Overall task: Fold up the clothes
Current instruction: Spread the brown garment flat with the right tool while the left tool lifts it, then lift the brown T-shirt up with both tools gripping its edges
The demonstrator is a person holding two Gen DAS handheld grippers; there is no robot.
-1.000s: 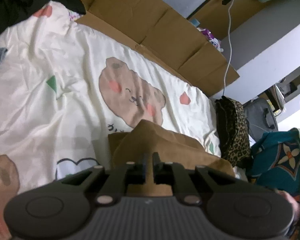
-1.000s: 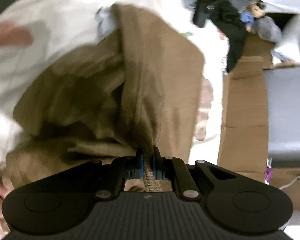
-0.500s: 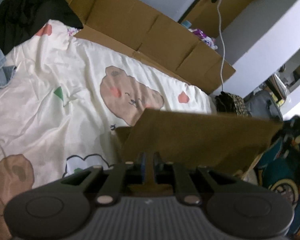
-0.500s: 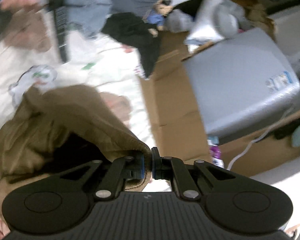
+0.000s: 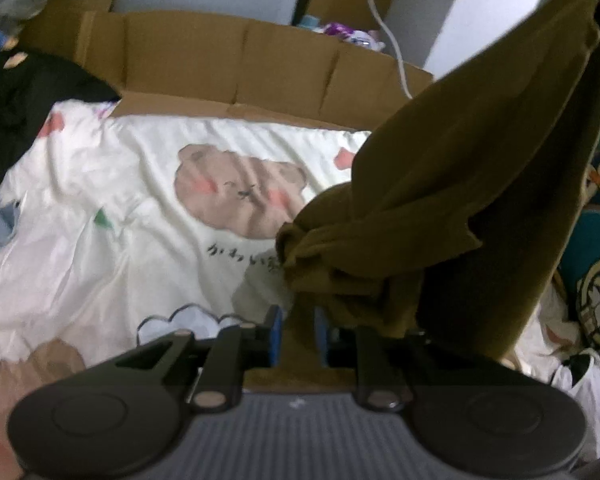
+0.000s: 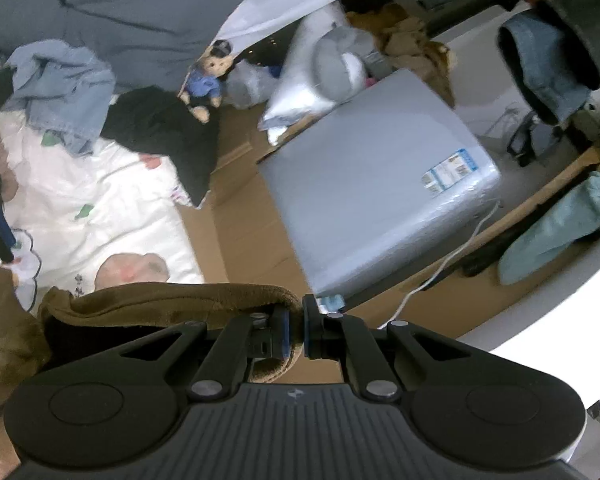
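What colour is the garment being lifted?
Olive brown, plain with no pattern; the garment shows best in the left wrist view.

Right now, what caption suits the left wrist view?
Left gripper, jaws just opening, with brown garment between them, above the bear-print sheet.
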